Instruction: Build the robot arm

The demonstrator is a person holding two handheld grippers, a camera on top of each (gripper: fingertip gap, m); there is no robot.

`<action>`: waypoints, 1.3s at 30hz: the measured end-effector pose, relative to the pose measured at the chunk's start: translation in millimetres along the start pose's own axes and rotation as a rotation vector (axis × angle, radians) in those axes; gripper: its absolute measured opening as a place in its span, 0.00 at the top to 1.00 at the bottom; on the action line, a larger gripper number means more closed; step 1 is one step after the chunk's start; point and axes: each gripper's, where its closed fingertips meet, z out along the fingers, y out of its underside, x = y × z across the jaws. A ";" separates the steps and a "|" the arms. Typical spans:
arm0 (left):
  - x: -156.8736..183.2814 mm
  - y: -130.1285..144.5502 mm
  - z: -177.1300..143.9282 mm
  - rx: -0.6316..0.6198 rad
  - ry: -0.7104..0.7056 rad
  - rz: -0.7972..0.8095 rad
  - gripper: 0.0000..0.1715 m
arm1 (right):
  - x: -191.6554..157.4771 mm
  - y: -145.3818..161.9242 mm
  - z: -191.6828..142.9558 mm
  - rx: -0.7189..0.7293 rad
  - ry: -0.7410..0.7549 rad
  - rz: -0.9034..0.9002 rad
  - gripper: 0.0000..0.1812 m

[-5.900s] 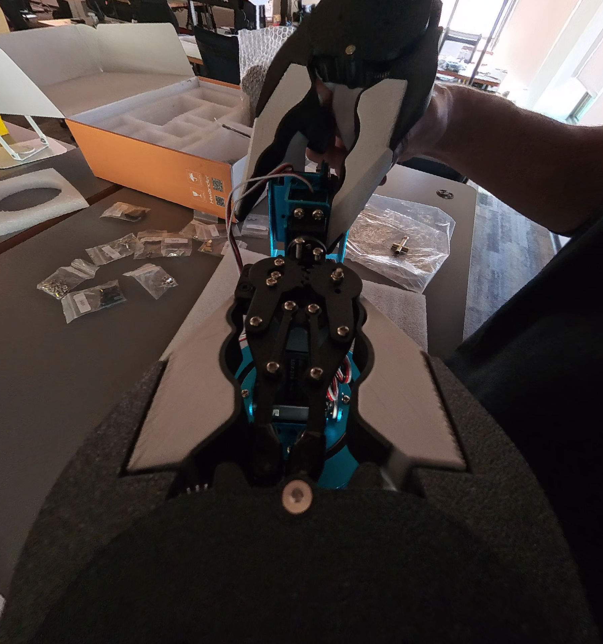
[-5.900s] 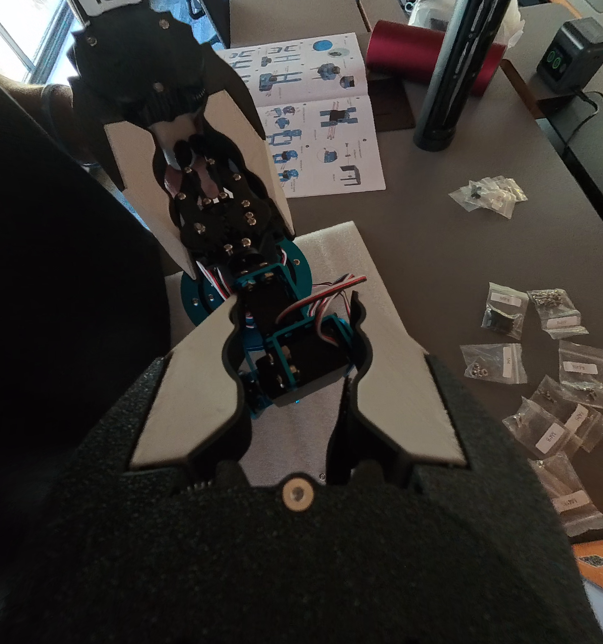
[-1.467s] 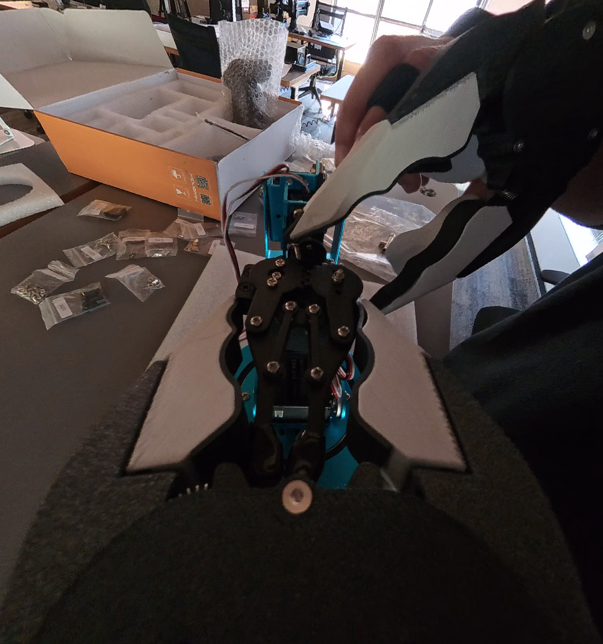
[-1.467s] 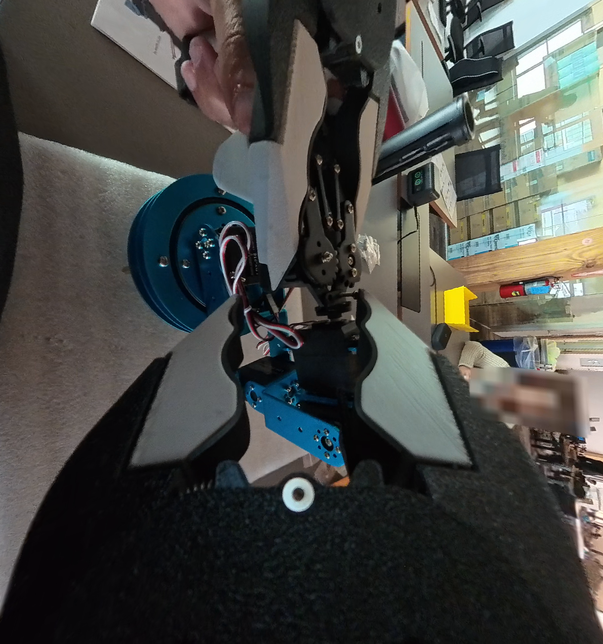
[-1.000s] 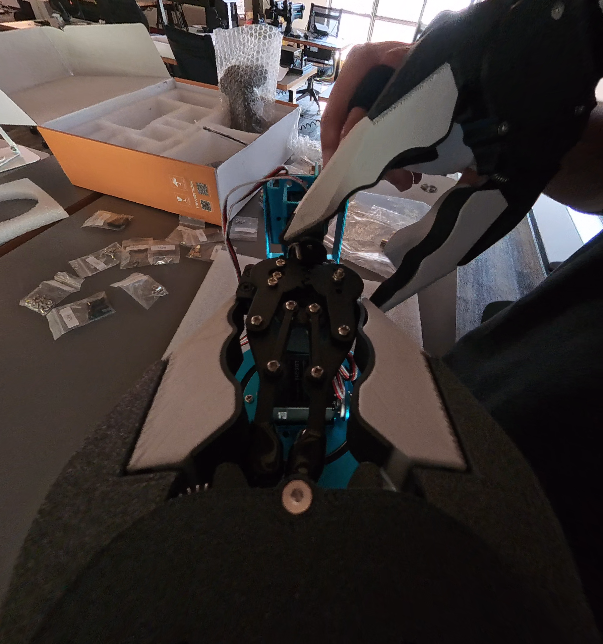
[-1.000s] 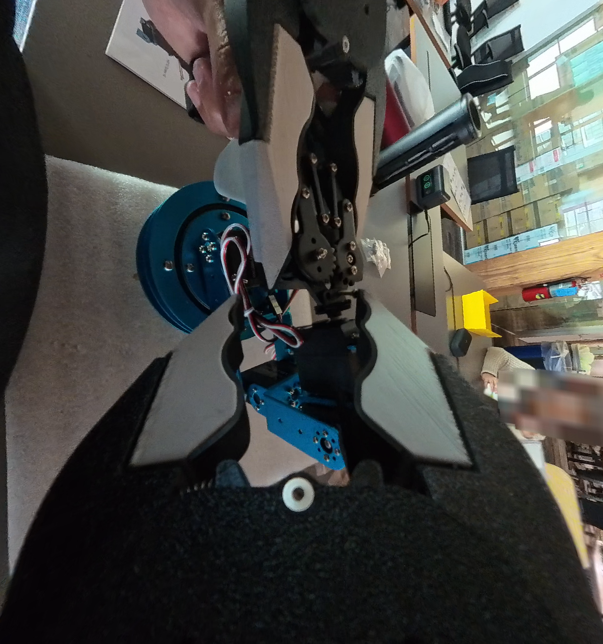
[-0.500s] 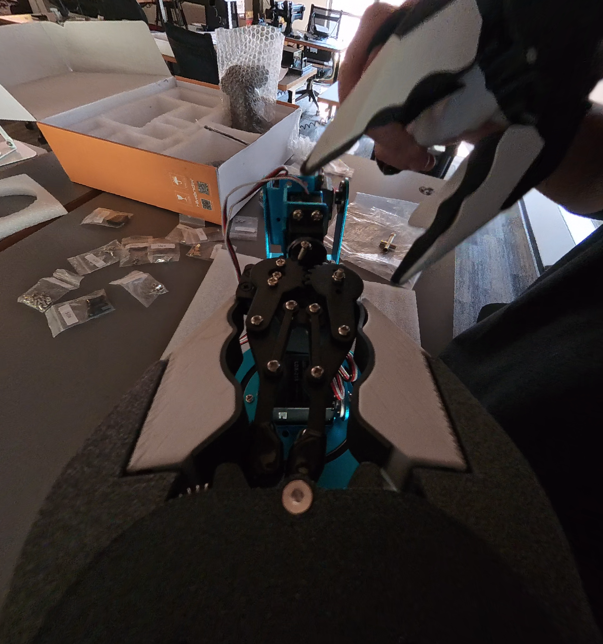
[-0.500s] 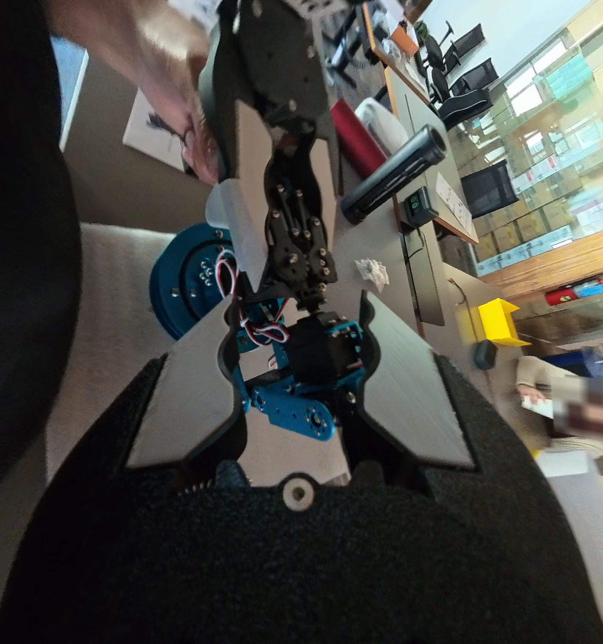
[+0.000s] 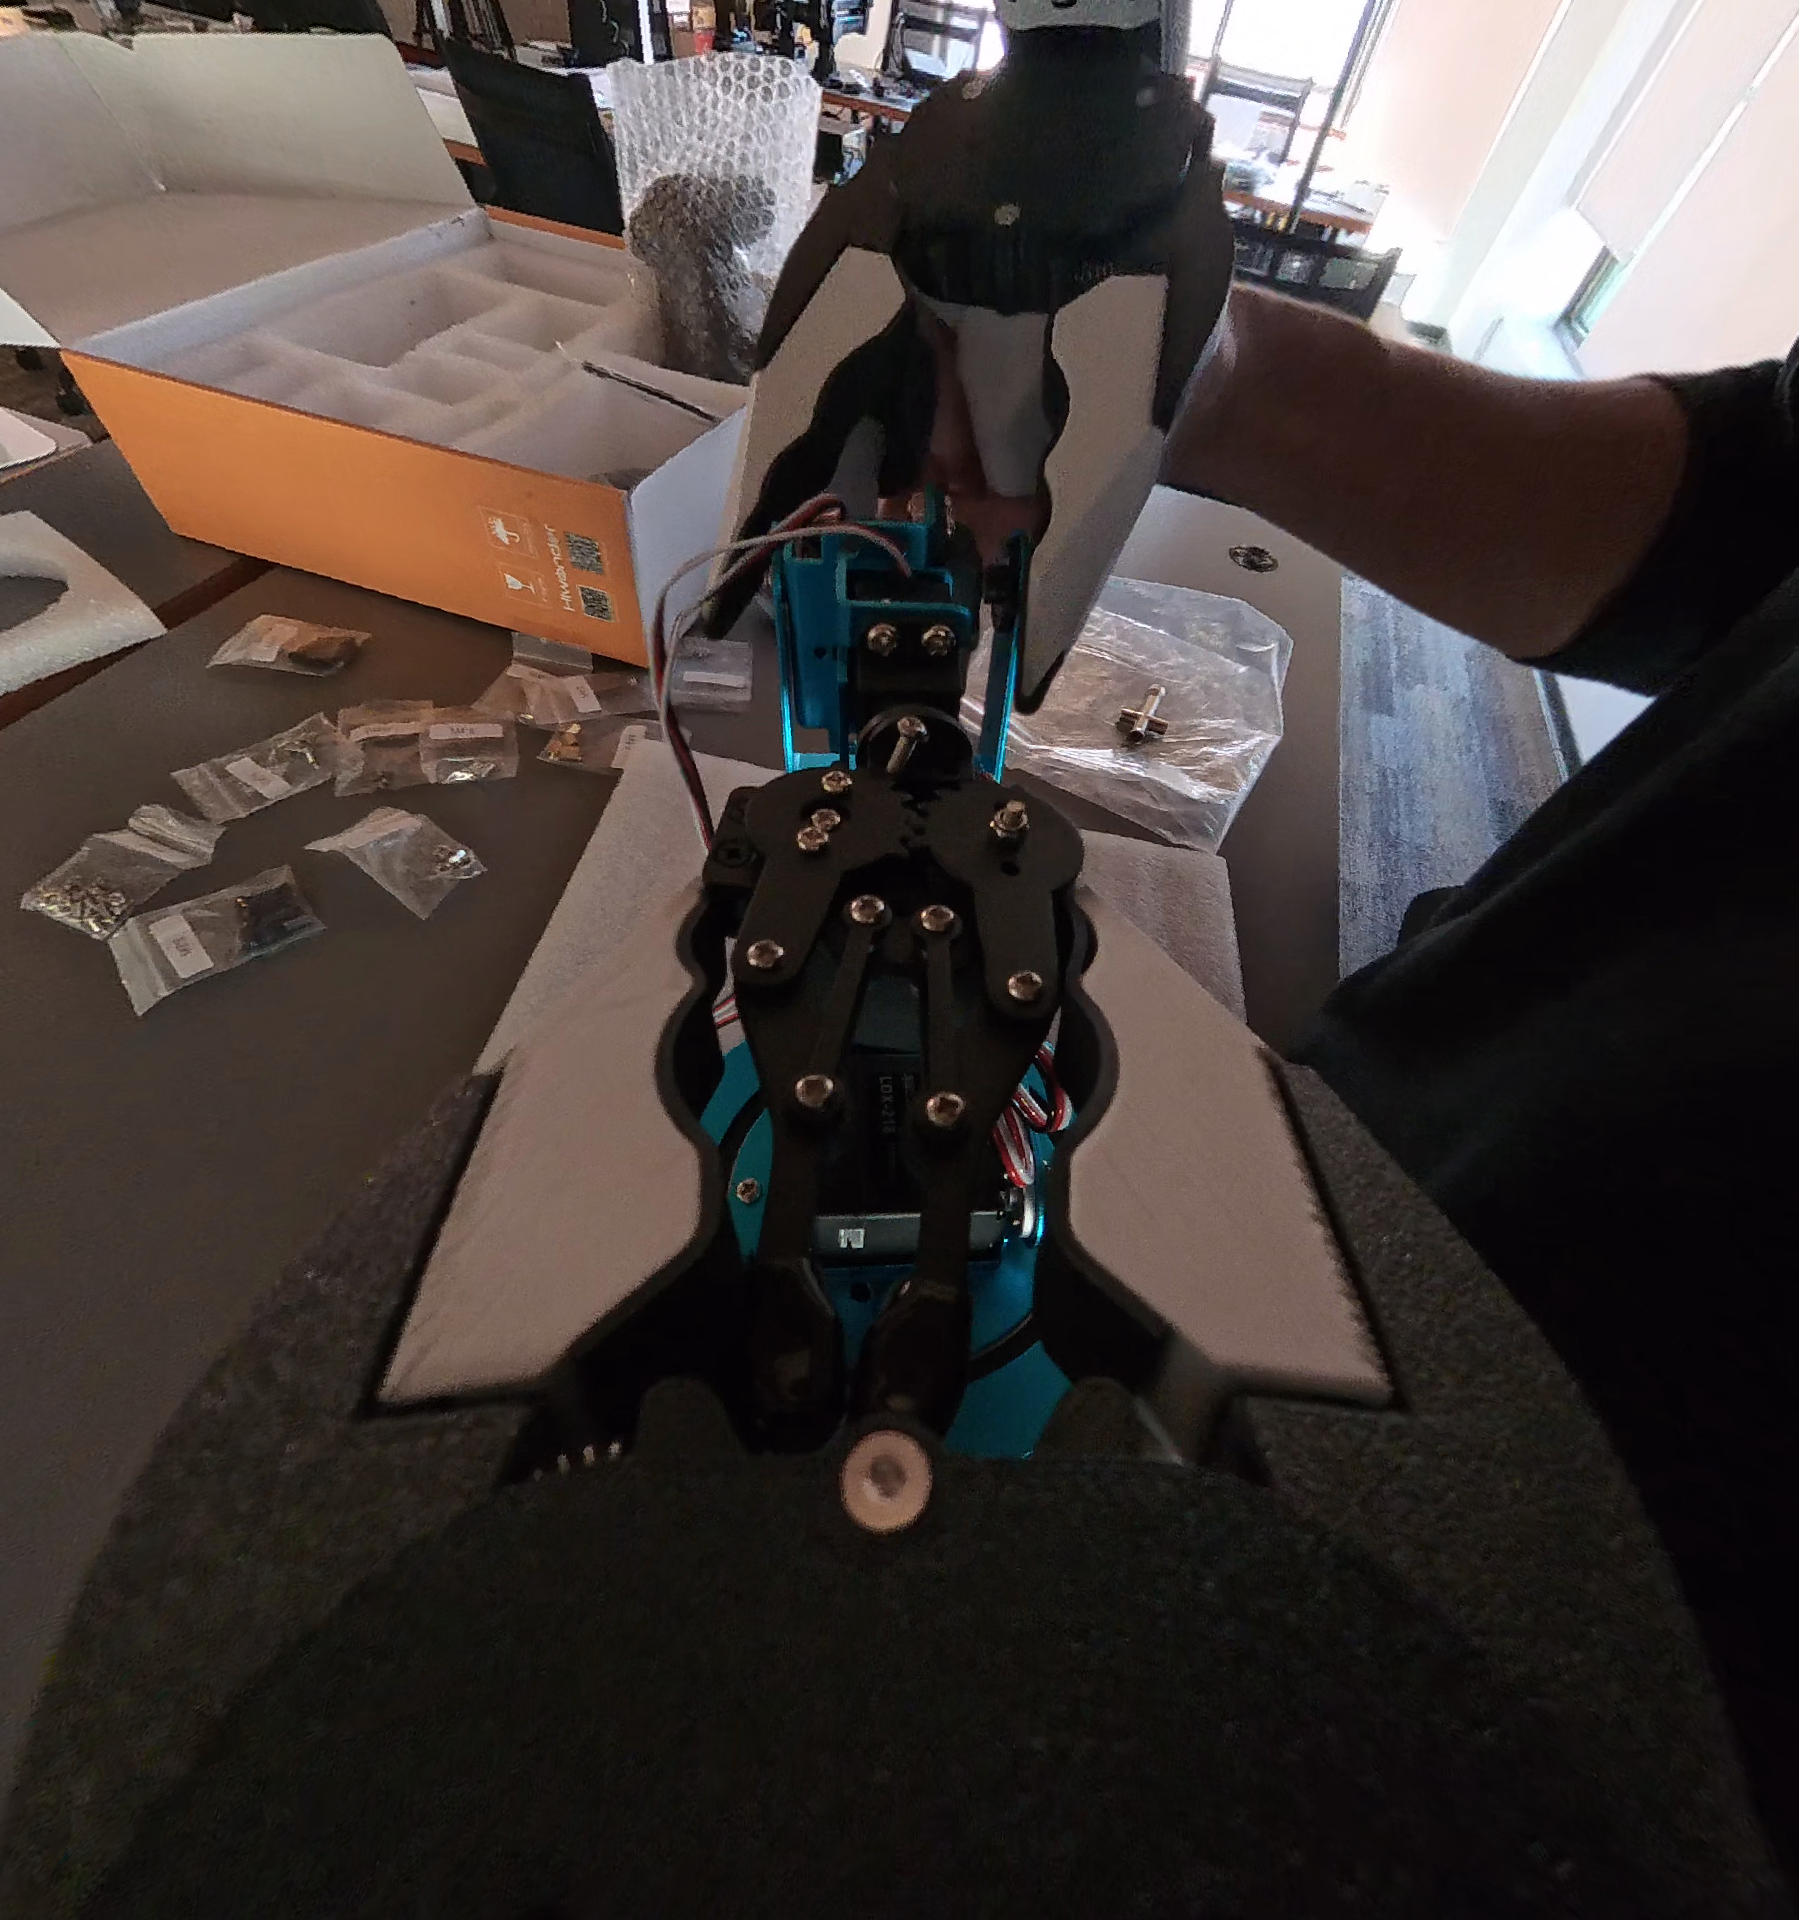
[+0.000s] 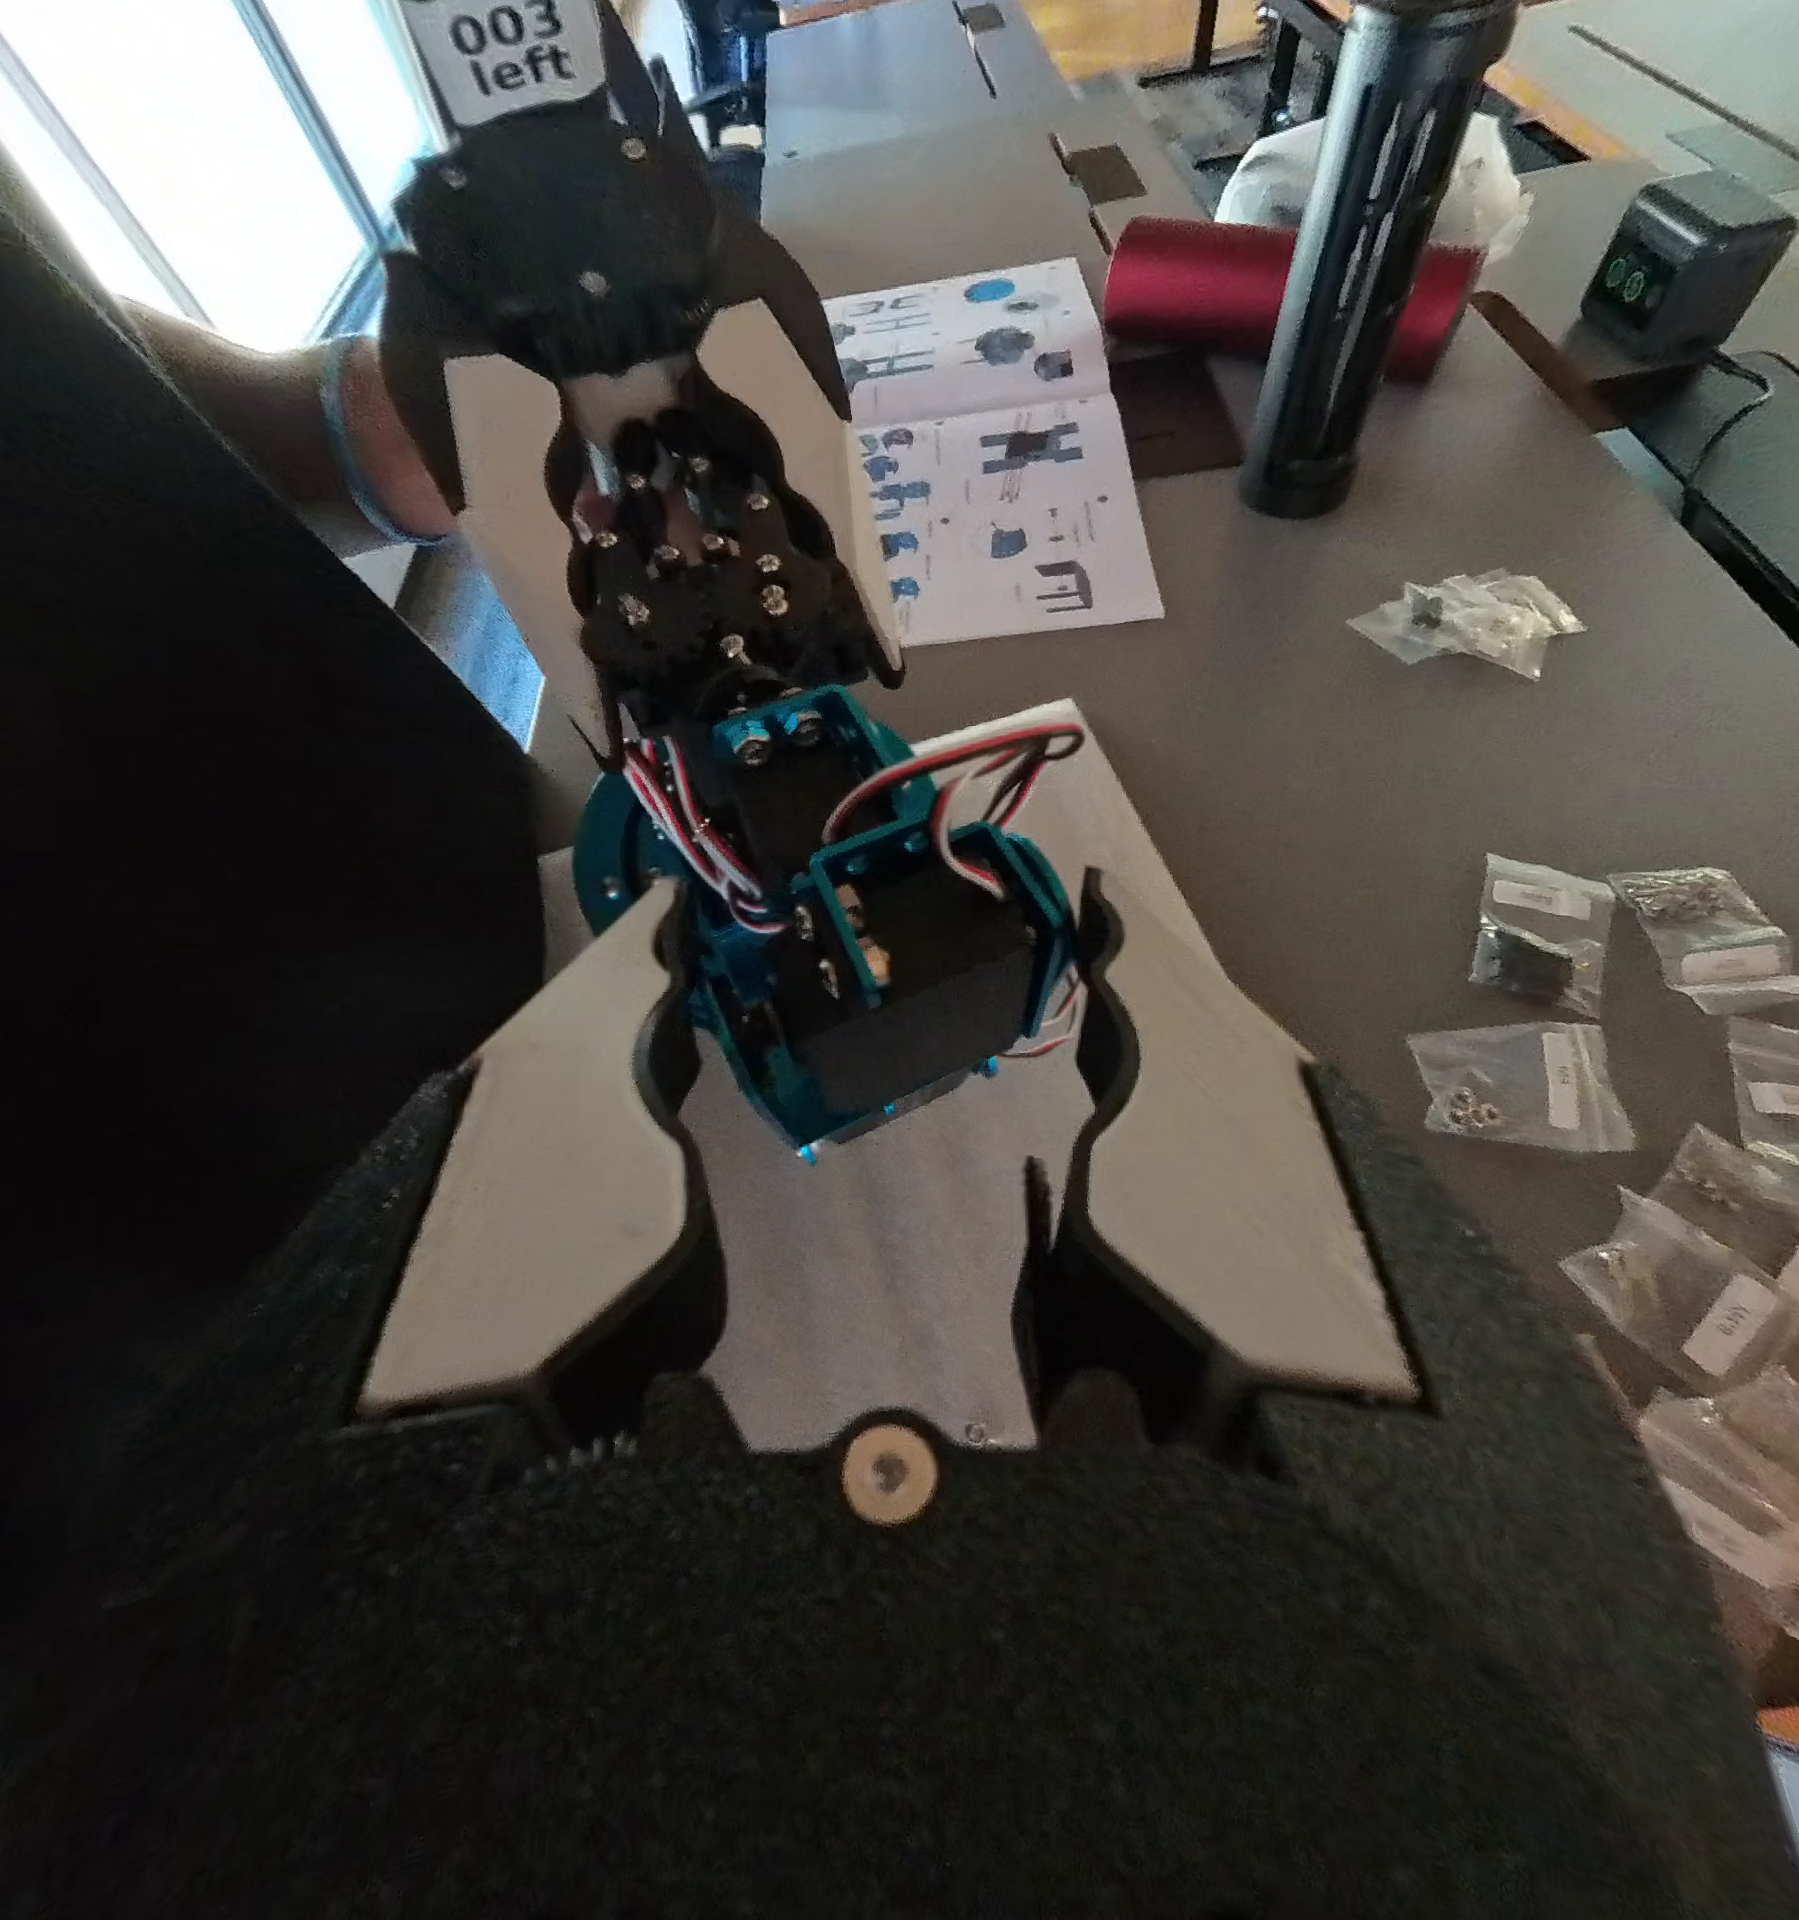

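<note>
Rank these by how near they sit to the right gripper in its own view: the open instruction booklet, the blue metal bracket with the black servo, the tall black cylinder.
1. Blue metal bracket with black servo, between the right gripper fingers.
2. Open instruction booklet, farther ahead, centre.
3. Tall black cylinder, standing beyond it, right.

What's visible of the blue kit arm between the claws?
The arm is small, with blue metal brackets, black servos and red-white-black wires. It leans over a round blue base on a white foam pad. The left claw is shut on its black screwed linkage head. The open right claw straddles the top bracket; contact unclear.
</note>
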 end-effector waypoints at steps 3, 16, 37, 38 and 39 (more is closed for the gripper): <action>-1.2 0.2 -0.7 0.003 -0.014 -0.013 0.63 | 0.9 -1.1 1.0 -0.007 0.015 -0.002 0.60; 0.5 0.7 -0.8 0.011 -0.072 -0.029 0.64 | 0.2 -1.8 1.4 0.017 0.053 -0.002 0.61; 0.6 0.5 -1.1 0.017 -0.077 -0.043 0.64 | 3.8 -4.1 3.2 0.039 0.133 -0.001 0.62; 0.6 0.5 -1.0 0.016 -0.093 -0.039 0.64 | 3.8 -3.7 3.0 0.033 0.142 -0.003 0.62; 1.0 0.6 -0.8 0.014 -0.108 -0.030 0.64 | 3.3 -3.3 2.5 0.028 0.148 -0.007 0.62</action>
